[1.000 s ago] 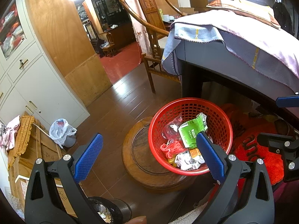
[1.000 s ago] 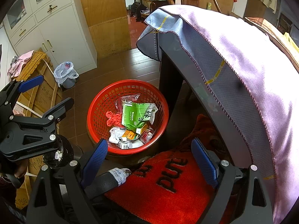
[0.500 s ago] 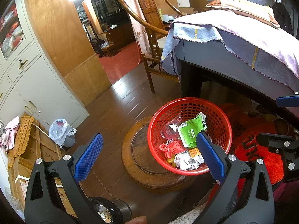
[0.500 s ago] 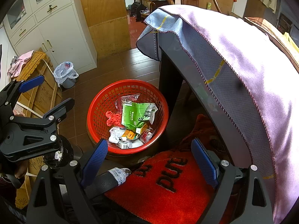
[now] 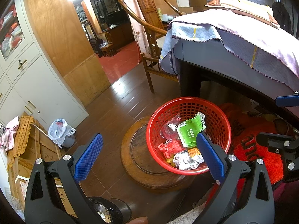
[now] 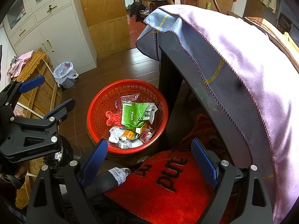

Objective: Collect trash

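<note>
A red mesh basket (image 5: 214,112) (image 6: 97,110) sits on a round wooden stand (image 5: 138,160) beside a dark table leg. It holds a green packet (image 5: 187,133) (image 6: 137,114), a red net (image 6: 112,117), crumpled white paper (image 6: 115,133) and small wrappers. My left gripper (image 5: 149,153) hangs above and short of the basket, open, nothing between its blue pads. My right gripper (image 6: 149,158) is open too, over a red mat (image 6: 168,190), with nothing held. Each gripper shows in the other's view, the left gripper (image 6: 45,93) at the left edge and the right gripper (image 5: 276,119) at the right edge.
A table draped with a lilac cloth (image 6: 233,59) overhangs on the right. A wooden chair (image 5: 149,43) stands behind it. A small bin with a plastic bag (image 5: 60,132) sits by white cabinets (image 5: 37,85). A wooden crate (image 6: 40,97) is at left.
</note>
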### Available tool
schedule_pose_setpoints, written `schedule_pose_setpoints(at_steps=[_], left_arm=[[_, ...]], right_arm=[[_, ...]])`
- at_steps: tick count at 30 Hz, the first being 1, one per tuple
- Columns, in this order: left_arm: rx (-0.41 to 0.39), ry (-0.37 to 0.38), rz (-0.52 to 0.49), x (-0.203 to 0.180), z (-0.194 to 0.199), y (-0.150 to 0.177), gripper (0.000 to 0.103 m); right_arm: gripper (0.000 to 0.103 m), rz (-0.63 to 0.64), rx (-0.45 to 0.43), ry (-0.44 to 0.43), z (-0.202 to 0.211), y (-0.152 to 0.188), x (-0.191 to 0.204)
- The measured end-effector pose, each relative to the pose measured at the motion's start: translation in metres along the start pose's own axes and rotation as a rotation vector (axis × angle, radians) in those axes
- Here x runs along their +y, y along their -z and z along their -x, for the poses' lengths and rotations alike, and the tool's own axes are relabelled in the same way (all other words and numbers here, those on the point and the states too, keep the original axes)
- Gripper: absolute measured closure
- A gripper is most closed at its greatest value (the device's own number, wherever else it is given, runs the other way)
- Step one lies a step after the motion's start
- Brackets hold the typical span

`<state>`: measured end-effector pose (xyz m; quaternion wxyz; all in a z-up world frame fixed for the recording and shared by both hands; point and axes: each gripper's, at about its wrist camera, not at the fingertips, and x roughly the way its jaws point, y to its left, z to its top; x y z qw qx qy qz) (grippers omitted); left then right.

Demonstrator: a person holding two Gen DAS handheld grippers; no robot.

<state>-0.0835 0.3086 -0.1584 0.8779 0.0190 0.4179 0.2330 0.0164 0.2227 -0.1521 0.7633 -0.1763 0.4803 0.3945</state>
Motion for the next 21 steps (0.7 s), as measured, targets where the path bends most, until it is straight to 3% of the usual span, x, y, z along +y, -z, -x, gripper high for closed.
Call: schedule_pose_setpoints(at_steps=[21], left_arm=[[0.0,0.026,0.005,0.0017,-0.005,-0.0017,0.007]], right_arm=[[0.014,0.0,0.0,0.0,0.0003,0.0004,0.0]])
